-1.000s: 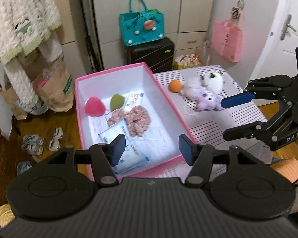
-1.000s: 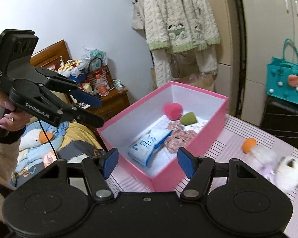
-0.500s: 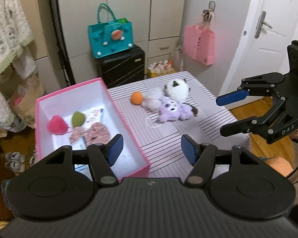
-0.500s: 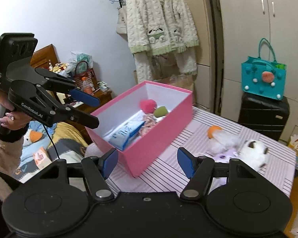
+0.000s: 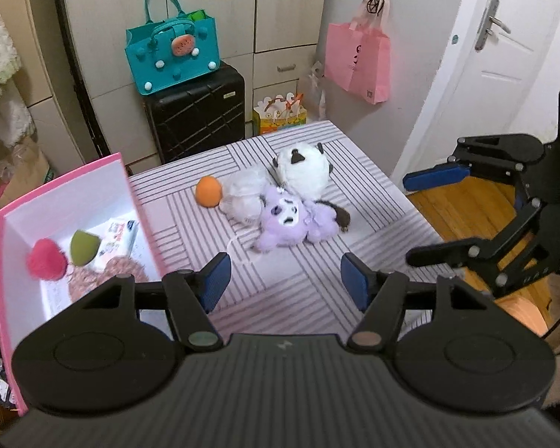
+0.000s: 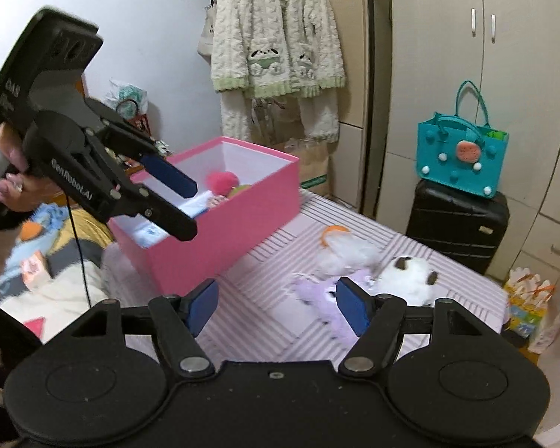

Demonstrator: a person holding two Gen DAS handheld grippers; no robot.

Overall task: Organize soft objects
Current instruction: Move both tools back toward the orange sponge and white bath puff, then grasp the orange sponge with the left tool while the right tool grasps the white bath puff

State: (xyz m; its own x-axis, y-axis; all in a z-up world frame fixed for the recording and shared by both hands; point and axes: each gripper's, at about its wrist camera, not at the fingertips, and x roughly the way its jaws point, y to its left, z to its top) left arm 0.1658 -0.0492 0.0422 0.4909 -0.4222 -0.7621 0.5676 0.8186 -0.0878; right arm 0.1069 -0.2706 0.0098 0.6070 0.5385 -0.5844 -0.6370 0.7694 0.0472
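A pink box (image 5: 59, 186) stands at the left of the striped table (image 5: 317, 298). It holds a pink ball (image 5: 45, 264), a green sponge (image 5: 83, 248), a tissue pack (image 5: 118, 232) and a pinkish fluffy item (image 5: 100, 280). On the table lie an orange sponge (image 5: 208, 192), a white fluffy item (image 5: 244, 194), a purple plush (image 5: 291, 224) and a white plush (image 5: 303, 167). My left gripper (image 5: 282, 283) is open and empty above the table's near side. My right gripper (image 6: 276, 304) is open and empty, close to the purple plush (image 6: 317, 295); it also shows in the left wrist view (image 5: 422, 220).
A black suitcase (image 5: 196, 112) with a teal bag (image 5: 171, 56) on it stands behind the table. A pink bag (image 5: 356, 59) hangs on the wall by the door. A fluffy jacket (image 6: 276, 33) hangs behind the box (image 6: 220, 224). A bed lies at the left (image 6: 48, 261).
Both grippers have swung right, away from the box and toward the plush toys. The toys now sit centred before the left gripper. Both stay open and empty.
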